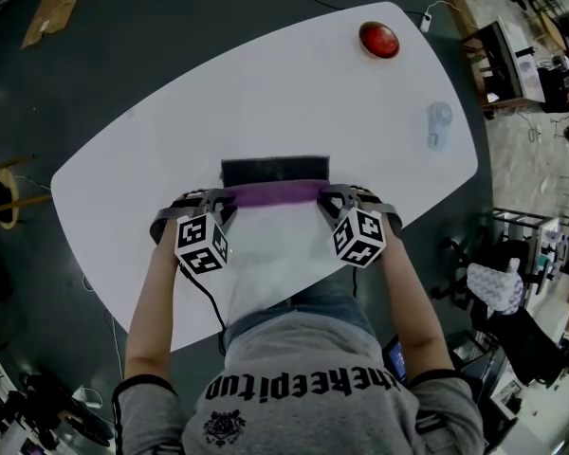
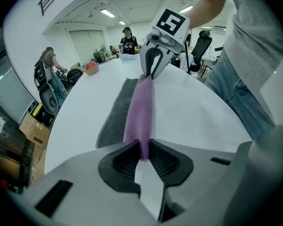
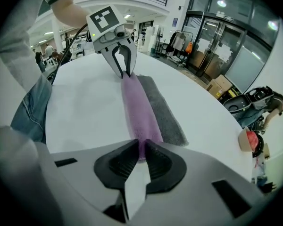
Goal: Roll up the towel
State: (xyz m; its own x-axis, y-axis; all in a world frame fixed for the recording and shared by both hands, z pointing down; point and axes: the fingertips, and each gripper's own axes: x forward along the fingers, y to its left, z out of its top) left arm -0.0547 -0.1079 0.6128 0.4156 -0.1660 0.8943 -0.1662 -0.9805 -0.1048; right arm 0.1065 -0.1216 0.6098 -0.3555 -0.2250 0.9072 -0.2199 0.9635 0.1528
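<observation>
Left gripper (image 2: 142, 157) is pinched tight on one end of the towel (image 1: 275, 194), gripping its purple edge. Right gripper (image 3: 141, 155) is clamped on the other end. The purple edge runs straight between them, low over the table (image 1: 294, 83), and the towel's dark part lies flat just beyond.

Towel (image 1: 275, 184), purple fold over grey, flat

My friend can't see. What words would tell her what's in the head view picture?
A person's left gripper and right gripper each pinch one end of the purple edge of a towel on a white table. Its dark grey part lies flat beyond them; a red round thing sits farther off.
</observation>
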